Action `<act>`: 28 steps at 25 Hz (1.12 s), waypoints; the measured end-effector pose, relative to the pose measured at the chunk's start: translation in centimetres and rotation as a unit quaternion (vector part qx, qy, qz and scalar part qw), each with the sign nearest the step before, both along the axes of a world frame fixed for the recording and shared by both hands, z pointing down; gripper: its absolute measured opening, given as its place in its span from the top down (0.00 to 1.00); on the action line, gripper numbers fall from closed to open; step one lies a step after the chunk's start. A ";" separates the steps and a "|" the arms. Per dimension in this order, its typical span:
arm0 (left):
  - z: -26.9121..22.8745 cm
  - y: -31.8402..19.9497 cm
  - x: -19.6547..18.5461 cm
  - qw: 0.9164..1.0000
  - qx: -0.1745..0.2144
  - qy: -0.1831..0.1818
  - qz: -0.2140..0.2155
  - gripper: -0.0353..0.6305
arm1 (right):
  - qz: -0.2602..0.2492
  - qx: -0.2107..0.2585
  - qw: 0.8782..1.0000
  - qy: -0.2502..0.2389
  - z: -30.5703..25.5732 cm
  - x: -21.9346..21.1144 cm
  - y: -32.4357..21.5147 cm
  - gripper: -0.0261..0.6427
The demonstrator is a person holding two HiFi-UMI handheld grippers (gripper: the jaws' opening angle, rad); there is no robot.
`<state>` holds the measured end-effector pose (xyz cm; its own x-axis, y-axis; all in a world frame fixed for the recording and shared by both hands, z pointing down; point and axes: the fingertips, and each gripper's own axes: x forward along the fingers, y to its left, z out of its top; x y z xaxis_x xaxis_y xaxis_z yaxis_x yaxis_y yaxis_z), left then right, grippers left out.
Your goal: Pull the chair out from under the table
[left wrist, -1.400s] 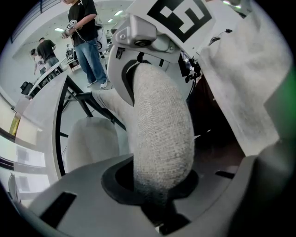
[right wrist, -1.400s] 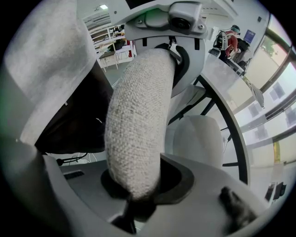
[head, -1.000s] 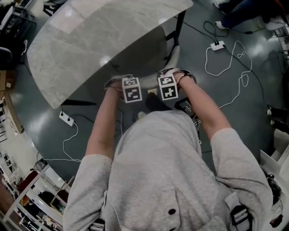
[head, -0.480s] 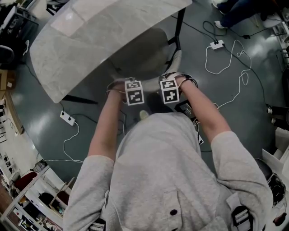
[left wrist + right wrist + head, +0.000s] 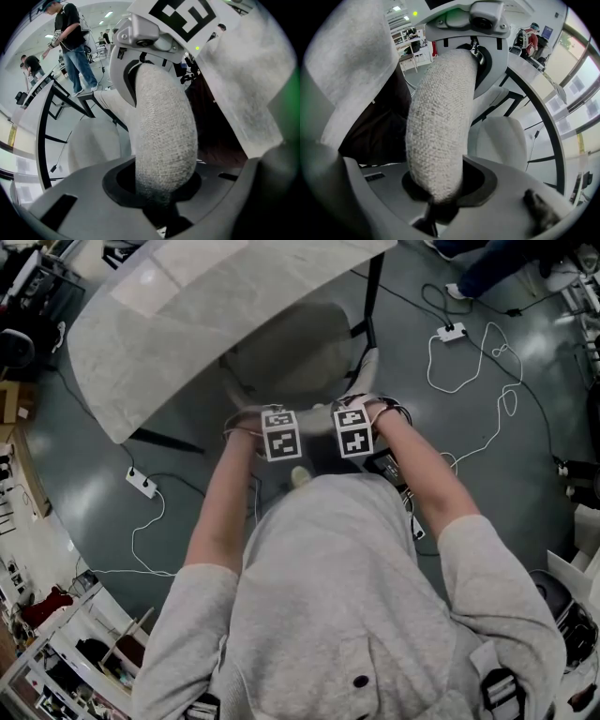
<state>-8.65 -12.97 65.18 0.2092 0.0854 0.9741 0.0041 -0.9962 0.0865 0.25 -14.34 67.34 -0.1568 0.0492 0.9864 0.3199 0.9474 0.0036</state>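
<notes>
The chair has a pale seat and a curved top rail in grey knitted fabric. In the head view the seat shows past the edge of the light marble table. My left gripper and right gripper sit side by side on that rail, close to the person's chest. In the left gripper view the left gripper is shut on the rail. The right gripper is likewise shut on the rail. The fingertips are hidden under the marker cubes in the head view.
A black table leg stands right of the seat. Power strips and a looping white cable lie on the grey floor. A person stands in the background, and someone's feet are at the top right.
The chair has slid toward the person with both grippers on its rail. More of the seat now shows beyond the table edge.
</notes>
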 end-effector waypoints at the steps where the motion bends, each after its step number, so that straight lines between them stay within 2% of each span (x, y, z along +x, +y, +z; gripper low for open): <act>1: 0.0 0.3 0.0 1.000 0.000 0.000 0.000 0.80 | 0.000 0.000 1.000 0.000 0.0 0.0 0.3 0.84; 28: 0.4 9.3 1.2 1.000 -0.002 0.001 -0.003 0.80 | 0.001 0.001 1.000 0.002 0.3 1.2 9.1 0.84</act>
<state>-7.42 -3.70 65.53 0.2121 0.0884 0.9732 -0.0023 -0.9958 0.0910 1.46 -5.23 67.63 -0.1528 0.0461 0.9872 0.3184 0.9480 0.0050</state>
